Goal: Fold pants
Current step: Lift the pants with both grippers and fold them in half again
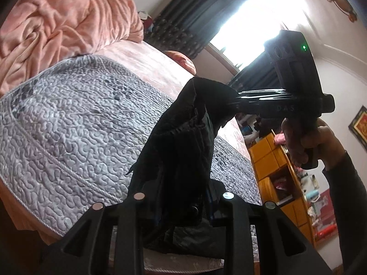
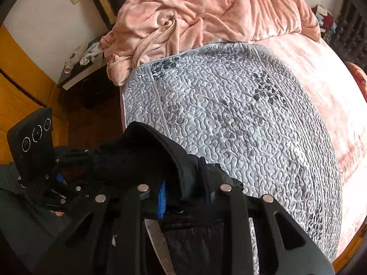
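left gripper [image 1: 183,208]: clamped on black pants [image 1: 179,142], lower centre of left wrist view | right gripper [image 2: 185,197]: clamped on same pants, lower centre of right wrist view; also at right centre of left view, fingers pinching the cloth | pants: bunched between both, held up over grey quilted mat [image 2: 240,119] | pink blanket [image 2: 206,11]: heaped at top

Setting: I read this as a home bedroom. Evidence: a bed [image 2: 309,73] with pink sheet, a grey quilted cover [image 2: 240,123] spread over it, and a rumpled pink blanket [image 2: 206,11] heaped at the head. Dark curtains [image 1: 201,6] flank a bright window [image 1: 247,16]. A nightstand [image 2: 80,68] holds small clutter; orange cabinets [image 1: 268,158] and a framed picture [image 1: 359,126] line the wall.
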`<state>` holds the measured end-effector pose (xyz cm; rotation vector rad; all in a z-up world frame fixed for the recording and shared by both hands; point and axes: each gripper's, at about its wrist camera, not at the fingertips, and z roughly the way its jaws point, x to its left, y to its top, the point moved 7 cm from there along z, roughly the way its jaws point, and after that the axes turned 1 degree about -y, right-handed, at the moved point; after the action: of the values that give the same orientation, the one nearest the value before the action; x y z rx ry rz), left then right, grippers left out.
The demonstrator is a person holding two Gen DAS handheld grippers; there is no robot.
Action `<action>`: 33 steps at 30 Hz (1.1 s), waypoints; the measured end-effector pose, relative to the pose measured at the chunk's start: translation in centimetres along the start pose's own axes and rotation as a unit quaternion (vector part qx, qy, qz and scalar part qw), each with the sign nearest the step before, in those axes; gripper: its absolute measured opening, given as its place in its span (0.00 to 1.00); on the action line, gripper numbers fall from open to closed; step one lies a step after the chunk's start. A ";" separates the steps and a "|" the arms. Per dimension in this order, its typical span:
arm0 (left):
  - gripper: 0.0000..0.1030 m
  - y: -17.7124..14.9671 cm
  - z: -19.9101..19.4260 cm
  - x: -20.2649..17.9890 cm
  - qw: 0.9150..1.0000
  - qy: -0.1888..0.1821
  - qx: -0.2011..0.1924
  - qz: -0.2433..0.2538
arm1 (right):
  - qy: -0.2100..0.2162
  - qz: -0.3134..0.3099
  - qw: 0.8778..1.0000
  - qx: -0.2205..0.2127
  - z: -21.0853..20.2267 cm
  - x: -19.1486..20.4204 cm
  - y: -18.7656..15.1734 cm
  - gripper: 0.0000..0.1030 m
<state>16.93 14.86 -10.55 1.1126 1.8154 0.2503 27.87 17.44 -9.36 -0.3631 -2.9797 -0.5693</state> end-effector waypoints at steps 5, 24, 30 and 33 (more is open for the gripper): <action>0.28 -0.4 0.5 -1.9 1.000 -0.005 0.008 0.019 | -0.003 0.011 1.000 -0.009 -1.4 -0.7 -1.6 0.23; 0.28 -2.3 2.1 -7.5 0.996 -0.024 0.031 0.078 | -0.024 0.042 0.998 -0.029 -5.3 -2.6 -6.4 0.23; 0.28 -3.3 2.8 -9.6 0.994 -0.030 0.043 0.096 | -0.031 0.057 0.997 -0.033 -6.4 -3.3 -8.5 0.23; 0.28 -4.0 3.2 -10.6 0.992 -0.033 0.050 0.107 | -0.036 0.065 0.997 -0.035 -6.9 -3.6 -9.7 0.23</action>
<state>18.52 3.45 -8.04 1.3734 1.6646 0.2476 29.26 5.36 -6.81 -0.5904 -2.9805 -0.6602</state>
